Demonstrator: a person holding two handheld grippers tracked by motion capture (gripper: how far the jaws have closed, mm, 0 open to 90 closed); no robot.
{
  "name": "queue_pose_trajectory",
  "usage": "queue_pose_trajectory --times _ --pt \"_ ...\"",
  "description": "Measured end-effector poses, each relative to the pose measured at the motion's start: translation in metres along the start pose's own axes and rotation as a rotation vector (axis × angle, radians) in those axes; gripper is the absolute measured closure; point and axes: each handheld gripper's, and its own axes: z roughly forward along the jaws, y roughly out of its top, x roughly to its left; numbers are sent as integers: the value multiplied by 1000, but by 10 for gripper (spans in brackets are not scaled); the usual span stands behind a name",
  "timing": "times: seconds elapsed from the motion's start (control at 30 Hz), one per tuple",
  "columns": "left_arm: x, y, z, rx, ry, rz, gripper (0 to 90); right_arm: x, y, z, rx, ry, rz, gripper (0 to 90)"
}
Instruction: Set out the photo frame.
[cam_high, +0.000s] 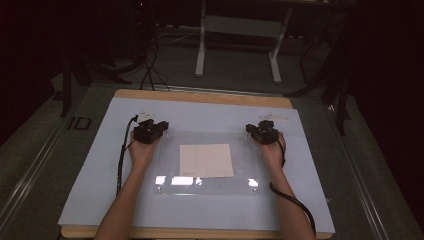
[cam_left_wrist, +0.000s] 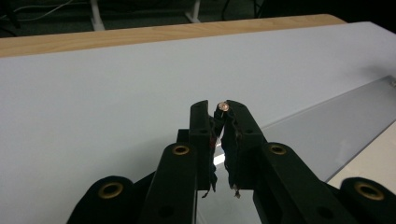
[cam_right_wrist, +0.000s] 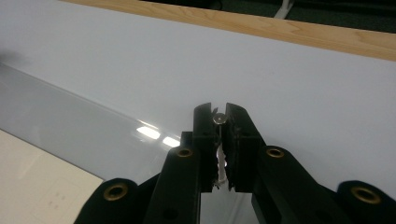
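Note:
A clear plastic sheet (cam_high: 245, 160) lies flat on a pale blue mat, with a cream paper square (cam_high: 206, 160) under its middle. My left gripper (cam_high: 163, 127) sits at the sheet's far left corner. In the left gripper view, my left gripper (cam_left_wrist: 218, 108) is shut on a small round stud (cam_left_wrist: 224, 106) at the sheet's (cam_left_wrist: 336, 121) corner. My right gripper (cam_high: 249, 129) sits at the far right corner. Seen from the right gripper view, my right gripper (cam_right_wrist: 219, 111) is shut on a similar stud (cam_right_wrist: 219, 118) beside the sheet (cam_right_wrist: 70, 121).
The pale blue mat (cam_high: 100, 175) covers a wooden table (cam_high: 200, 97) with a strip of wood showing at the far edge. A white desk frame (cam_high: 201, 50) and dark cables (cam_high: 150, 70) stand on the floor beyond. Cables trail from both grippers along the forearms.

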Motion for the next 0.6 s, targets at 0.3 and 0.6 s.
queue_pose_trajectory --times 0.3,0.6 --pt "0 1 1 6 10 6 828 -1 3 0 28 8 6 839" --pt "5 5 3 33 -22 -20 831 -5 7 2 55 28 36 836"
